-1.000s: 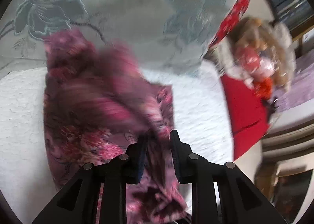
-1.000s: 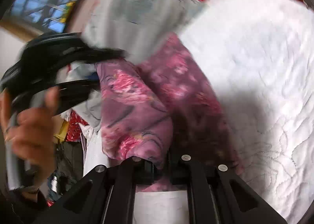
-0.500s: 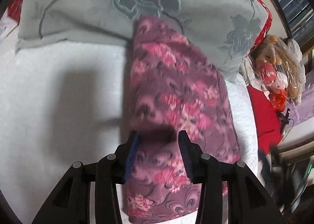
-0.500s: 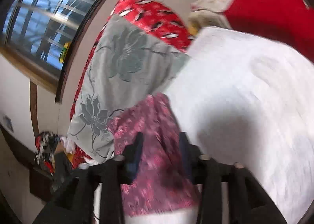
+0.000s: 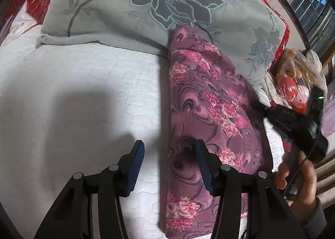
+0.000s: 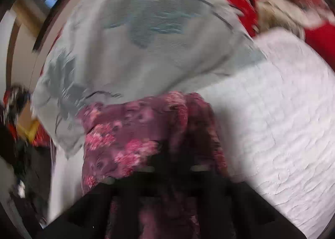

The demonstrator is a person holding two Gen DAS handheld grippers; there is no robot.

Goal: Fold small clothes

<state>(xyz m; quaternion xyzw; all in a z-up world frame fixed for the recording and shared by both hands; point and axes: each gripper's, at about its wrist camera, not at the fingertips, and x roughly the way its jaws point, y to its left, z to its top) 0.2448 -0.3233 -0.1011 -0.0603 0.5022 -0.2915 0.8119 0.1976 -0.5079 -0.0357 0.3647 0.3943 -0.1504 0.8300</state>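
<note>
Nearest, left gripper (image 5: pixel 168 160) hovers with jaws spread wide, straddling the left edge of the garment (image 5: pixel 209 117), holding nothing. Garment lies folded lengthwise on the quilt (image 5: pixel 83 92), far end against the pillow (image 5: pixel 146 8). Right gripper (image 6: pixel 173 167) over garment's right side; blurred, jaw state indeterminate.

Both views close above garment (image 5: pixel 209 113), facing pillow (image 5: pixel 146 8)
</note>
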